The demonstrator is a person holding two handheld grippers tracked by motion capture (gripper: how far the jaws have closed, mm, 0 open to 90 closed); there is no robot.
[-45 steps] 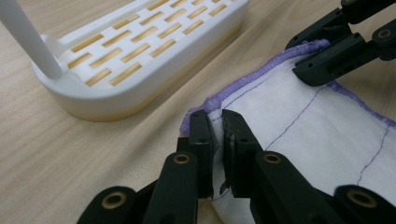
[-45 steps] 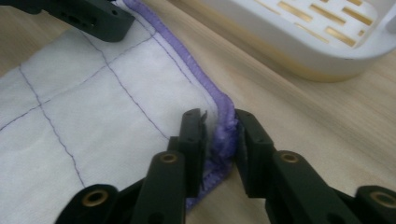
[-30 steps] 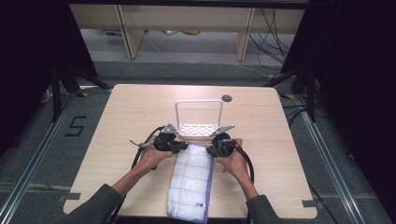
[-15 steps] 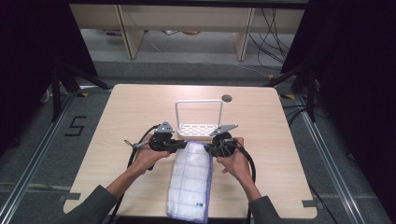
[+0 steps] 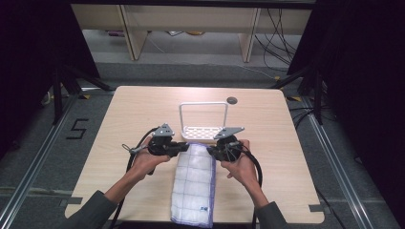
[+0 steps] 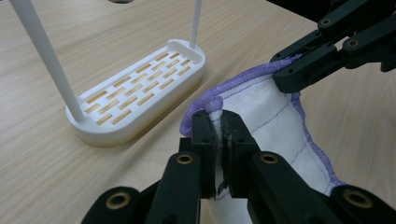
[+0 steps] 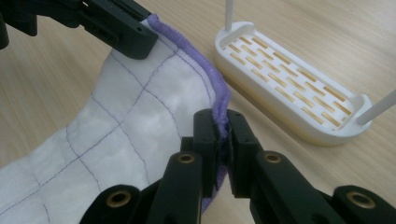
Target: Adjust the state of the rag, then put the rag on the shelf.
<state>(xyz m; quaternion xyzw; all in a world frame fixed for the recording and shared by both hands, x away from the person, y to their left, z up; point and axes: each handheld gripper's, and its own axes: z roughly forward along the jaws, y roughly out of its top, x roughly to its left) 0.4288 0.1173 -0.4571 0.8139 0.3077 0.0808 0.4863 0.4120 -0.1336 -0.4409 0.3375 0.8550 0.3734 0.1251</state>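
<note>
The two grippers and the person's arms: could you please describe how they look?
Both the left gripper and the right gripper are black, with hinged linkage bars, brass-coloured pivot pins and flat rectangular fingers. Each carries a grey three-cornered plate on top and trails a black cable. The person wears grey-green long sleeves.

High view overhead, looking forward-down; both gripper views close, low, sharing the cloth [image 6: 275, 121] and white rack [image 7: 289, 100].
</note>
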